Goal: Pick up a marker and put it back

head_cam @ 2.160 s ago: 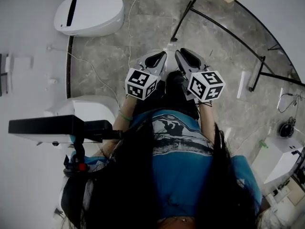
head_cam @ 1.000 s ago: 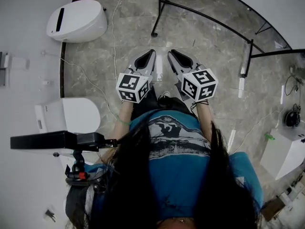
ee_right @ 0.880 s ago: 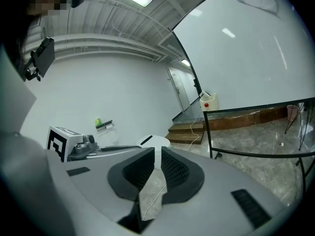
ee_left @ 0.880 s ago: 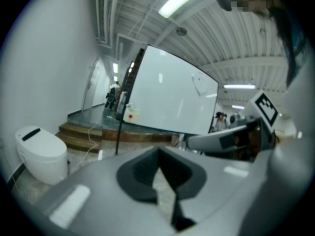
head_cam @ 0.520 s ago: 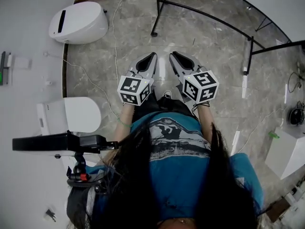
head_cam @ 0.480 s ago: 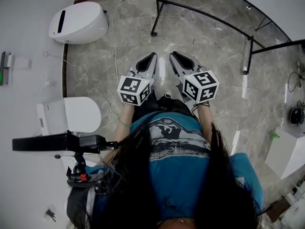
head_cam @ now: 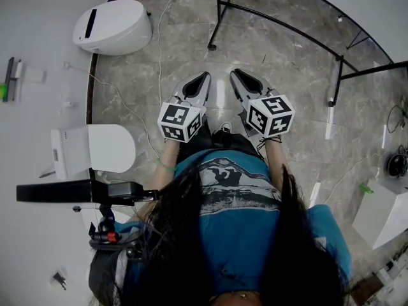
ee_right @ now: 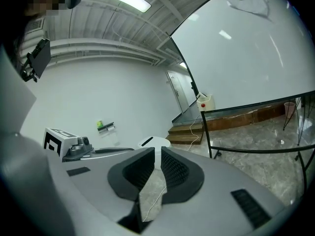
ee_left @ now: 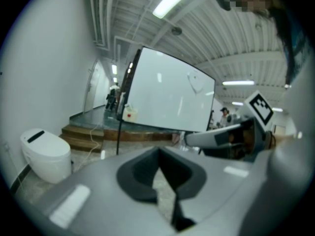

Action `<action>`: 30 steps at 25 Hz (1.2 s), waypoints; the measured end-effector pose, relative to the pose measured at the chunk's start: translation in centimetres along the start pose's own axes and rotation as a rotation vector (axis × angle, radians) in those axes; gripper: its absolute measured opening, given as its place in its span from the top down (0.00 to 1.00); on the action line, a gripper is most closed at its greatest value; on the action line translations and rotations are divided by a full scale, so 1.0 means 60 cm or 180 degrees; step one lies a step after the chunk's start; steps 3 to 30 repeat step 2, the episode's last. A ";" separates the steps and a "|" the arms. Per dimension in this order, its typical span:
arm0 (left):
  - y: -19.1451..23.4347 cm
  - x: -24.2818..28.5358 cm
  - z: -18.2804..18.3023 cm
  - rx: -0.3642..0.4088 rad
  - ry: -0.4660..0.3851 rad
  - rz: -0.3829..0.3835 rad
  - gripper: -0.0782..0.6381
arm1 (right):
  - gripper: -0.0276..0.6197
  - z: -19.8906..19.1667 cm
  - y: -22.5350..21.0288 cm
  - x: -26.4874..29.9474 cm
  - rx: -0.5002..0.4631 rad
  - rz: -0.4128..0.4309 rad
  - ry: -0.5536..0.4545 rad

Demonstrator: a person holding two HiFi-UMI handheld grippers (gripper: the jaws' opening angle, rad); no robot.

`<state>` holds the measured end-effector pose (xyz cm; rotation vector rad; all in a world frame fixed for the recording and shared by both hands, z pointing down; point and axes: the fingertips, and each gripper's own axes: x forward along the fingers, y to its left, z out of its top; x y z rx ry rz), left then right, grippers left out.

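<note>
No marker is in either gripper. Green and dark markers (head_cam: 7, 80) lie on a small ledge on the white wall at the far left, and show small in the right gripper view (ee_right: 105, 126). I hold both grippers side by side at waist height over the stone floor. The left gripper (head_cam: 204, 75) has its tips touching (ee_left: 158, 150) and is empty. The right gripper (head_cam: 233, 72) shows a narrow slit between its ribbed pads (ee_right: 158, 149), with nothing in it. A large whiteboard (ee_right: 256, 48) on a black frame (head_cam: 280, 24) stands ahead.
A white rounded device (head_cam: 113, 25) sits on the floor at the upper left, and another white unit (head_cam: 95, 148) is by the wall. A thin cable (head_cam: 127, 107) runs across the floor. A black bar (head_cam: 57, 191) juts out at my left side. Wooden steps (ee_left: 78, 136) lie ahead.
The view has drifted a little, bringing the wall ledge with the markers further in at the left. Both grippers stay together in front of me, unchanged.
</note>
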<state>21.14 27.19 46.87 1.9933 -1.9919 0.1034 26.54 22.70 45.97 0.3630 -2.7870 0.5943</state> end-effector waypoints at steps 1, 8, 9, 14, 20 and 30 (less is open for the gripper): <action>0.004 -0.004 0.000 -0.0003 -0.0010 0.0009 0.89 | 0.89 -0.001 0.005 0.003 -0.0009 0.0006 0.0001; 0.009 -0.008 0.000 -0.0006 -0.0019 0.0018 0.89 | 0.89 -0.002 0.010 0.005 -0.0017 0.0011 0.0002; 0.009 -0.008 0.000 -0.0006 -0.0019 0.0018 0.89 | 0.89 -0.002 0.010 0.005 -0.0017 0.0011 0.0002; 0.009 -0.008 0.000 -0.0006 -0.0019 0.0018 0.89 | 0.89 -0.002 0.010 0.005 -0.0017 0.0011 0.0002; 0.009 -0.008 0.000 -0.0006 -0.0019 0.0018 0.89 | 0.89 -0.002 0.010 0.005 -0.0017 0.0011 0.0002; 0.009 -0.008 0.000 -0.0006 -0.0019 0.0018 0.89 | 0.89 -0.002 0.010 0.005 -0.0017 0.0011 0.0002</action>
